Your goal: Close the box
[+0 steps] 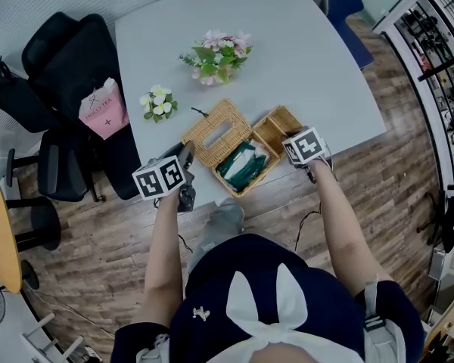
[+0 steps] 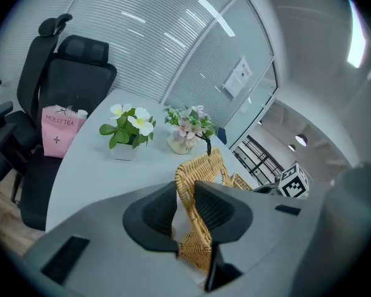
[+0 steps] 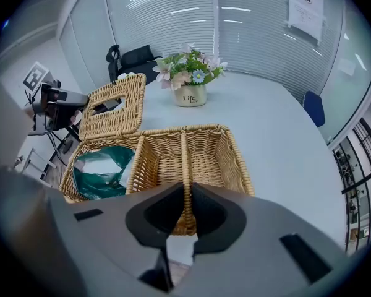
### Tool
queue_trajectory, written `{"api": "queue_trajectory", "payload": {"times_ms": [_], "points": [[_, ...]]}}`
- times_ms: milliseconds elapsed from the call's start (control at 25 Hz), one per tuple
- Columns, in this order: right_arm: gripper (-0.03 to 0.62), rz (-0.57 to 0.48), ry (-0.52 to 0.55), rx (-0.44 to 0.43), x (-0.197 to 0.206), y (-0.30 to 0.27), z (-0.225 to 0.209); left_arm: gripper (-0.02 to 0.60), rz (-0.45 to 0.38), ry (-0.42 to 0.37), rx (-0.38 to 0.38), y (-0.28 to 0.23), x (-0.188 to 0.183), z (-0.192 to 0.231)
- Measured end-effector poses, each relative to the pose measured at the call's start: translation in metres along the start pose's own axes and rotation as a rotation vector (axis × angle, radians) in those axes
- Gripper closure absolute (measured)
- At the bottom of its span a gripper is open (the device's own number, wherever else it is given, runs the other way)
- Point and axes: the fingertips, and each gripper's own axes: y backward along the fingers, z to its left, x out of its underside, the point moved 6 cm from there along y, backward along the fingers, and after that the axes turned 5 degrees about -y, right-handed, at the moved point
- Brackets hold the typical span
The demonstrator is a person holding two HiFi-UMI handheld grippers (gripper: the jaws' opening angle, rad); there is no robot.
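Observation:
An open wicker box (image 1: 286, 116) stands at the table's near edge, with a green packet (image 1: 240, 165) in its larger compartment. Its wicker lid (image 1: 216, 131) leans back, slot facing up. My left gripper (image 1: 186, 159) is at the lid's left edge; in the left gripper view the lid (image 2: 201, 172) runs up between the pads of the gripper (image 2: 187, 210), which is shut on it. My right gripper (image 1: 293, 148) is at the box's right end. In the right gripper view the gripper (image 3: 187, 208) is shut on the box's (image 3: 211, 146) near wall, with the lid (image 3: 114, 107) and packet (image 3: 102, 169) beyond.
A vase of pink flowers (image 1: 216, 57) and a small pot of white flowers (image 1: 158, 102) stand on the grey table (image 1: 310, 66) behind the box. A pink bag (image 1: 104, 110) lies on a black chair (image 1: 68, 59) at the left. A blue chair (image 1: 346, 6) is at the far right.

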Motion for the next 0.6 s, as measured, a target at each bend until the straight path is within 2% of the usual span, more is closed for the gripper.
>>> {"api": "queue_trajectory", "payload": {"times_ms": [240,440,600], "points": [[0.551,-0.001,0.000,0.005,0.001,0.000,0.000,0.482,-0.014,-0.044,-0.017,0.005,0.000,-0.005],[0.551,0.020,-0.021,-0.033,-0.001,-0.001,-0.002,0.486,-0.019,-0.061,-0.013,0.008,0.001,-0.010],[0.551,0.016,-0.015,-0.012,0.000,0.000,-0.001,0.488,-0.024,-0.076,-0.015,0.011,0.000,-0.013]]}}
